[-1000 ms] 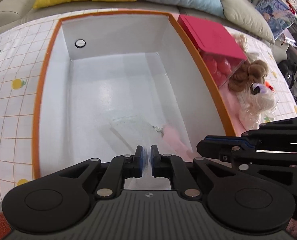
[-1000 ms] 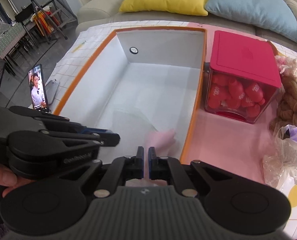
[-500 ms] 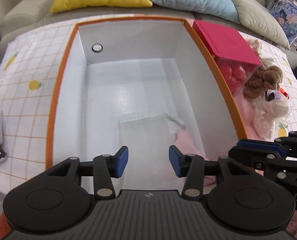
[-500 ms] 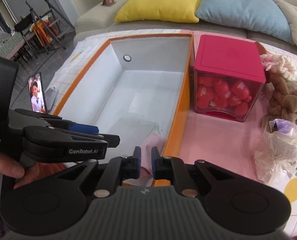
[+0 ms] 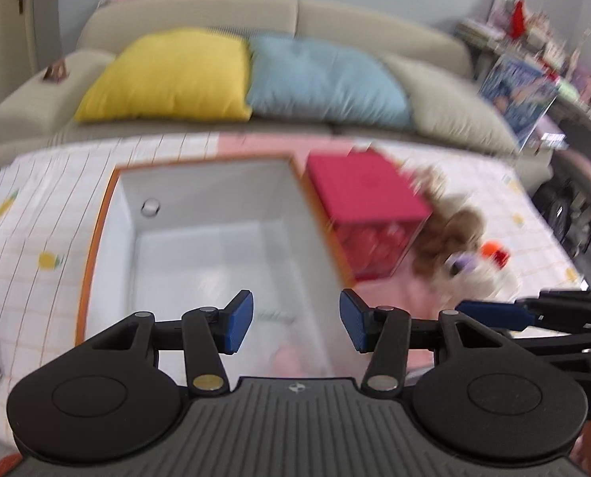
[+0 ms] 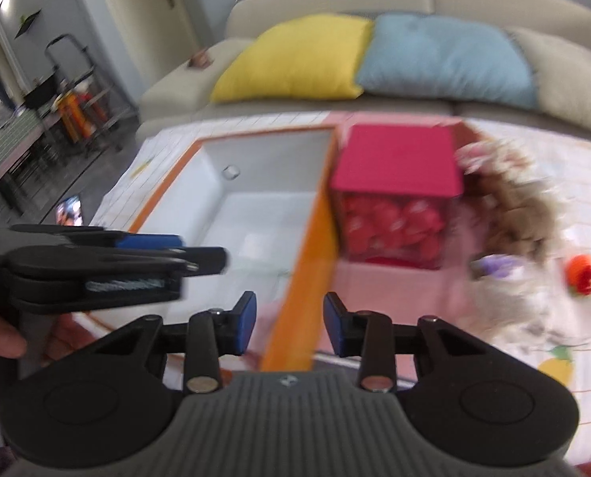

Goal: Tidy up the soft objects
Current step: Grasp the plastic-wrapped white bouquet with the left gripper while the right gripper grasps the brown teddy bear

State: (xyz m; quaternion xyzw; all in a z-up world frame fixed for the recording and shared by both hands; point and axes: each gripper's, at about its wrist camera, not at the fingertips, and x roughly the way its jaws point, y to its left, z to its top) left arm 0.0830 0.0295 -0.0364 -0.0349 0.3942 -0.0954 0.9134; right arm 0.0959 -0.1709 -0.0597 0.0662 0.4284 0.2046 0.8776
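Note:
A white bin with an orange rim [image 5: 96, 222] [image 6: 315, 230] stands on the table. A pink soft item in a clear bag [image 5: 291, 353] lies in its near right corner. My left gripper [image 5: 295, 324] is open and empty above the bin's near end. My right gripper [image 6: 289, 324] is open and empty over the bin's right rim. Right of the bin lie a brown plush [image 5: 450, 234] [image 6: 522, 214], a bagged white plush with purple [image 5: 466, 274] [image 6: 506, 290] and a small orange-red toy [image 5: 494, 252] [image 6: 583, 276]. Both views are blurred.
A red-lidded clear box of red items [image 5: 367, 194] [image 6: 394, 194] stands against the bin's right side. A sofa with yellow [image 5: 172, 75] and blue [image 5: 327, 79] cushions runs behind the table. A phone [image 6: 70, 214] lies at the table's left edge.
Both grippers have opened, first the left and then the right, and let go of the bagged pink item, which now lies in the bin. Both have pulled back and up.

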